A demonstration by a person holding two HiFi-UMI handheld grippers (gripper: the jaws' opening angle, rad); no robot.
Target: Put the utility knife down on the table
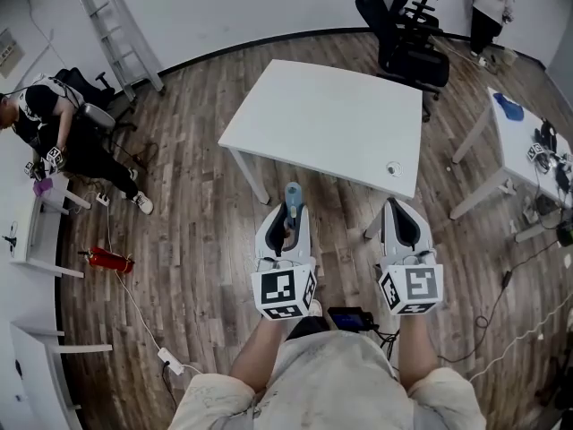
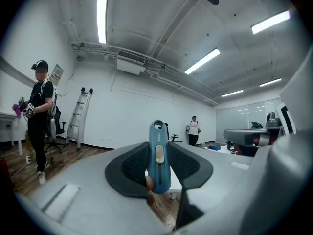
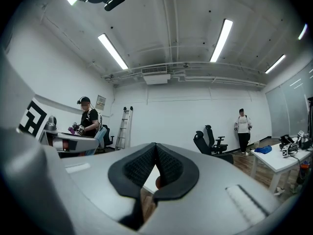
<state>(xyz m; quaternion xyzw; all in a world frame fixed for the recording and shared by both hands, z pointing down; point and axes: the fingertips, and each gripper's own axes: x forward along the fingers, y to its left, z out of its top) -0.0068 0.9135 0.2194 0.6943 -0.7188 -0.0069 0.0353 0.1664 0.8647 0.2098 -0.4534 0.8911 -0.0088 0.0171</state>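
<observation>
We stand on a wood-plank floor point(image 1: 188, 204) in a white-walled room, with a white table point(image 1: 331, 115) just ahead. The blue utility knife point(image 2: 158, 156) is not on the table. It is pinched between the pads of the left hand-held gripper point(image 1: 288, 213), and its holed end sticks out past the tips. Beside it, the right hand-held gripper point(image 3: 155, 151) holds nothing, its jaws pressed together at the tips. A ladder point(image 1: 116, 25) leans on the far wall, and a black office chair point(image 1: 403, 34) stands beyond the table.
</observation>
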